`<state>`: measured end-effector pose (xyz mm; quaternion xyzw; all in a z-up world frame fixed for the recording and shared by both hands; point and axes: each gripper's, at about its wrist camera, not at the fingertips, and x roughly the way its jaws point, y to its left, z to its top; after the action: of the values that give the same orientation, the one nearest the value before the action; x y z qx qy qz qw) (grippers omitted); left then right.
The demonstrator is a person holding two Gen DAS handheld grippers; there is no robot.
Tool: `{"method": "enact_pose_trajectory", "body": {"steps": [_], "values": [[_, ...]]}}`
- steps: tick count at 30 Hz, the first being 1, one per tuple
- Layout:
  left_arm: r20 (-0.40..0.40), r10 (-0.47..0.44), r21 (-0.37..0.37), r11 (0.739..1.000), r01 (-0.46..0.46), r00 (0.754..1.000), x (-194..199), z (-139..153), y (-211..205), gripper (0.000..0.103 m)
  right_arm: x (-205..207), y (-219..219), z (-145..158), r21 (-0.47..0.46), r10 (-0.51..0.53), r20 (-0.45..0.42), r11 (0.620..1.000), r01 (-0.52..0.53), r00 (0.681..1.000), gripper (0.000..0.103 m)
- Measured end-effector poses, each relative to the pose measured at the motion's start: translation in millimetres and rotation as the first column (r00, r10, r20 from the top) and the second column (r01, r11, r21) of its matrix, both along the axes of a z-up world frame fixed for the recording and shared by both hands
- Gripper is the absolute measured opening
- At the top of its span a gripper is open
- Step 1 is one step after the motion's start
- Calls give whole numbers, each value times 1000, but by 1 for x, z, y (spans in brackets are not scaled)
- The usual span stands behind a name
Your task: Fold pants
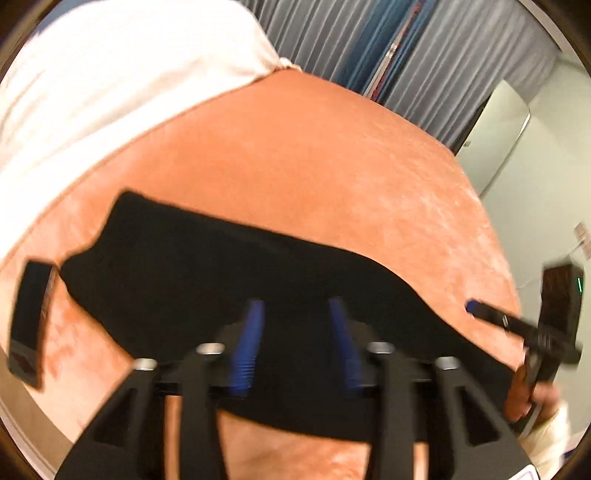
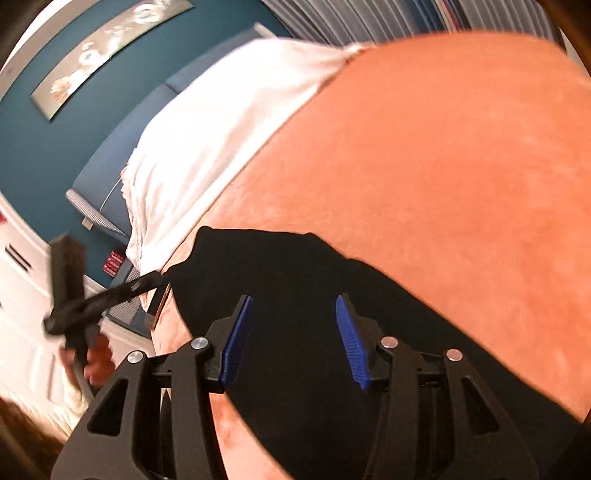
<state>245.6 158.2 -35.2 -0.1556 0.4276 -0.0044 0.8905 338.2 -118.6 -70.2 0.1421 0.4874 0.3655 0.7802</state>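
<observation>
Blue-padded jaws of the left gripper point(image 1: 297, 310) and right gripper point(image 2: 293, 304) stand apart, empty, above the black pants point(image 1: 207, 266). Pants lie flat on the orange blanket point(image 1: 314, 155), long axis running lower right to centre left in both views. Both grippers hover equally near.

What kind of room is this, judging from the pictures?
Probably a bedroom: a bed with an orange blanket and white bedding near the blue headboard, plus pleated curtains. Black pants lie on the blanket.

Orange blanket point(image 1: 332, 155) spread over the bed, white sheet point(image 2: 229, 122) bunched at its far end; flat black device point(image 1: 27, 321) lying on the blanket's edge; grey curtains point(image 1: 321, 33) behind; long picture point(image 2: 110, 48) on the blue wall point(image 2: 33, 155)
</observation>
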Motion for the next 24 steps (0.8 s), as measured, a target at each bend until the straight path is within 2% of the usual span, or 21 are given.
{"method": "enact_pose_trajectory", "body": {"steps": [2,3,5,7,10,12,14,17,21,23,24], "values": [[-59,-15,67,998,19,998,19,-19,-15,61,27,12,-19,-5,18,-60,1000,-18,998,49],[-95,-18,74,997,25,995,22,-30,-12,61,32,20,-29,-28,13,-71,1000,-15,997,49],[-191,-14,59,998,26,981,30,-63,-7,59,51,16,-39,-80,21,-85,996,-28,996,49],[-250,-4,32,999,12,968,29,-90,-1,59,49,29,-59,-125,51,-99,990,-63,994,49],[-214,-17,72,997,33,977,21,-94,-7,59,16,40,-47,-153,158,3,976,-156,987,49],[-205,-27,108,993,51,978,17,-94,-13,60,-1,50,-43,-152,231,27,962,-225,972,49],[-201,-40,152,986,72,979,20,-97,-19,61,-9,51,-45,-185,253,33,952,-243,967,49],[-191,-41,187,979,78,981,24,-101,-20,61,-2,47,-51,-164,255,-9,953,-253,967,49],[-190,-33,160,985,64,981,26,-101,-15,61,26,34,-58,-103,190,-41,976,-194,981,49],[-192,-32,157,986,63,981,28,-101,-17,61,49,34,-65,-45,177,-94,982,-182,980,50],[-192,-33,160,985,65,981,27,-100,-18,61,57,41,-74,2,195,-155,980,-197,968,55]]}}
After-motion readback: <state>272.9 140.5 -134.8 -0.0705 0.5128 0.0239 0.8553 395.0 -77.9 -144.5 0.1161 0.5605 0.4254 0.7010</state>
